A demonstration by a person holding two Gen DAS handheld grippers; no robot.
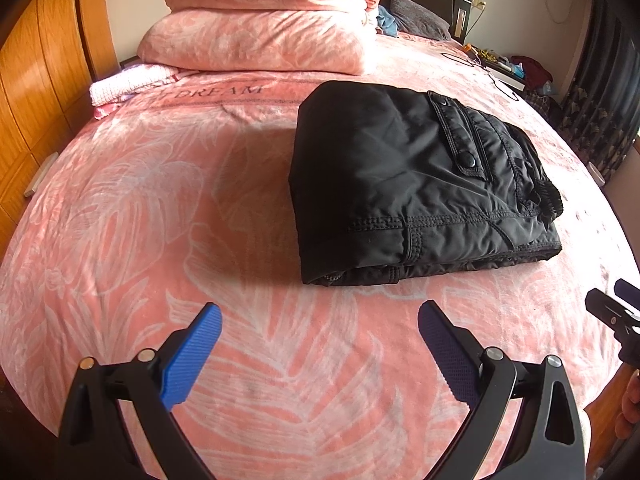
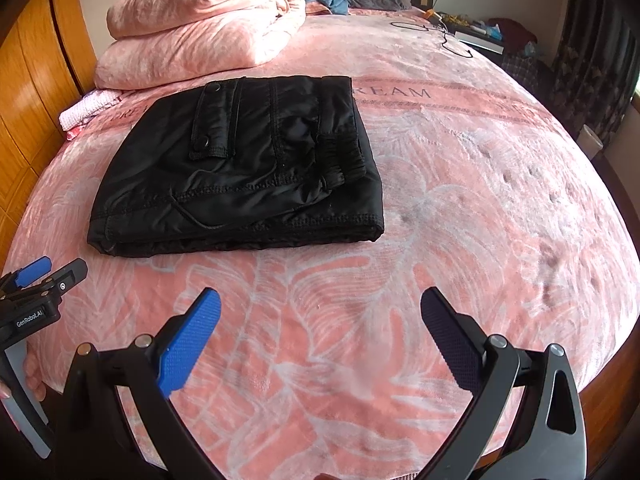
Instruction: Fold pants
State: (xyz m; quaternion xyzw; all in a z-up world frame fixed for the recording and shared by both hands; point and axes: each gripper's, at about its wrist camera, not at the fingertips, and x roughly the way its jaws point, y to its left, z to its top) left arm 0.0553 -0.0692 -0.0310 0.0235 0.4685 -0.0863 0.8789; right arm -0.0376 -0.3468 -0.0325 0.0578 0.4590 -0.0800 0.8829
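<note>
The black pants (image 1: 416,184) lie folded into a compact rectangle on the pink bed cover, a snap pocket flap on top. In the right wrist view the pants (image 2: 244,180) lie ahead and to the left. My left gripper (image 1: 320,316) is open and empty, hovering over the cover just short of the pants' near edge. My right gripper (image 2: 320,304) is open and empty, also short of the pants. The left gripper also shows at the left edge of the right wrist view (image 2: 44,276); the right one shows at the right edge of the left wrist view (image 1: 616,300).
A stack of folded pink quilts (image 1: 264,20) sits at the head of the bed, with a small pink-white cloth (image 1: 128,86) beside it. A wooden wardrobe (image 1: 36,80) stands on the left. A cluttered bedside shelf (image 1: 508,68) and dark curtains (image 1: 600,92) are on the right.
</note>
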